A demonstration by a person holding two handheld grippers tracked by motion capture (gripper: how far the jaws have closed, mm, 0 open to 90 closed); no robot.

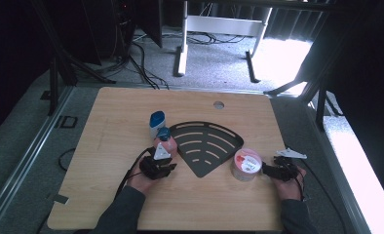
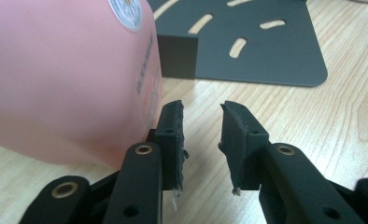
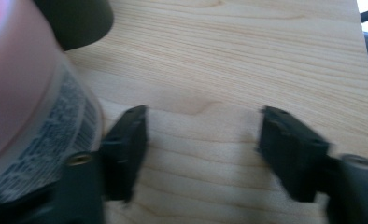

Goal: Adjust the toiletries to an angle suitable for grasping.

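Observation:
A pink bottle [image 1: 167, 143] with a blue cap stands at the left edge of a black slotted fan-shaped tray [image 1: 207, 146]. My left gripper [image 1: 172, 165] is just in front of the bottle. In the left gripper view it [image 2: 201, 126] is open with bare table between its jaws, and the pink bottle [image 2: 65, 79] stands right beside the left jaw. A pink-lidded round tub [image 1: 246, 165] stands at the tray's right. My right gripper [image 1: 266, 170] points at the tub from the right. In the right gripper view it [image 3: 203, 135] is open and empty, with the tub [image 3: 28, 102] outside its left jaw.
A blue and white container [image 1: 157, 122] stands behind the pink bottle. The wooden table [image 1: 131, 204] has a round cable hole [image 1: 219, 104] near its far edge. Cables trail from both grippers toward the table's near corners.

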